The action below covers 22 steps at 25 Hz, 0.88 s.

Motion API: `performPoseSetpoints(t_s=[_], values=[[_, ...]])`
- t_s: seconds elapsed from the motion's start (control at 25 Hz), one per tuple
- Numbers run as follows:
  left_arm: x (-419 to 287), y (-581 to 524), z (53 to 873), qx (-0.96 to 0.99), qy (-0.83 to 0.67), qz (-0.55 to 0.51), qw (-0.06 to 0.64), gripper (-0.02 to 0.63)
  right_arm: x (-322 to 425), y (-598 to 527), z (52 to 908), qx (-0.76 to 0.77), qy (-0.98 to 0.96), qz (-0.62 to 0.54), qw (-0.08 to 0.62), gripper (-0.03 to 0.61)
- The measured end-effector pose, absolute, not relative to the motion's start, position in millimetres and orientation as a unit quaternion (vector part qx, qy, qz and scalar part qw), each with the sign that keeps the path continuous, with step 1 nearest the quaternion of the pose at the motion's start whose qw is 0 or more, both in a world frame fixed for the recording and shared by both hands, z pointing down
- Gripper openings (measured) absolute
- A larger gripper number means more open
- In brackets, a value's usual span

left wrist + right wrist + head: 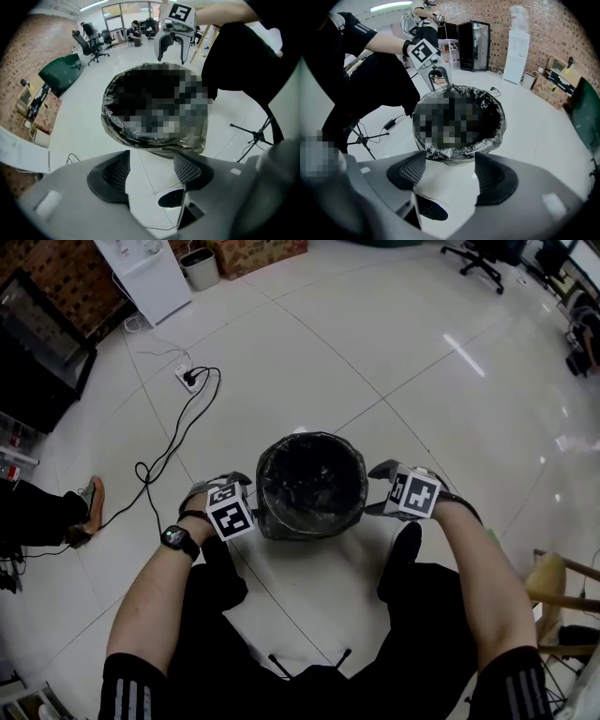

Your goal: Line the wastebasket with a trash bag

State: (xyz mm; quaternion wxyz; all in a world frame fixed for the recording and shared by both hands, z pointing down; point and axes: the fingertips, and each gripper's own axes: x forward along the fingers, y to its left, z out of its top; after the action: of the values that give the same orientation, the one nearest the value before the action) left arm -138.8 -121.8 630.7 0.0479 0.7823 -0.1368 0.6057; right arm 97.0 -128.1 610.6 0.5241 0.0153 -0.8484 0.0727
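On a white tiled floor [375, 352] in an open office, a wastebasket [311, 486] stands upright directly in front of a seated person's knees, its long axis vertical and its round mouth facing straight up. A black trash bag [281, 521] fills the inside, with its crinkled edge turned out over the rim and down the outer wall.

The left gripper [223, 482] hangs just beside the bin's left side, pointing steeply down. Its jaws stand well apart and short of the plastic, with bare tile showing between them. The right gripper [377, 489] sits just beside the opposite rim, also tilted downward. Its jaws are spread too, gripping nothing, with the bagged rim just beyond their tips.

A wristwatch [174, 538] is on the person's left wrist. Farther off, a black cable [169, 456] snakes across the tiles to a power strip [187, 379].
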Motion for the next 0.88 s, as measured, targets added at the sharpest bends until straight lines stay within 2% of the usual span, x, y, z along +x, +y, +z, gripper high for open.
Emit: performPoseSetpoints(t_s=[0.2,0.88], values=[[-124,-138,639,0.782,-0.141,0.607,0.012,0.313,90,-127,621,0.016,-0.846,0.055,0.531,0.358],[-116,-136,670,0.765,-0.122,0.632,0.029,0.33,92,-135,652,0.042,-0.823,0.047,0.565,0.407]])
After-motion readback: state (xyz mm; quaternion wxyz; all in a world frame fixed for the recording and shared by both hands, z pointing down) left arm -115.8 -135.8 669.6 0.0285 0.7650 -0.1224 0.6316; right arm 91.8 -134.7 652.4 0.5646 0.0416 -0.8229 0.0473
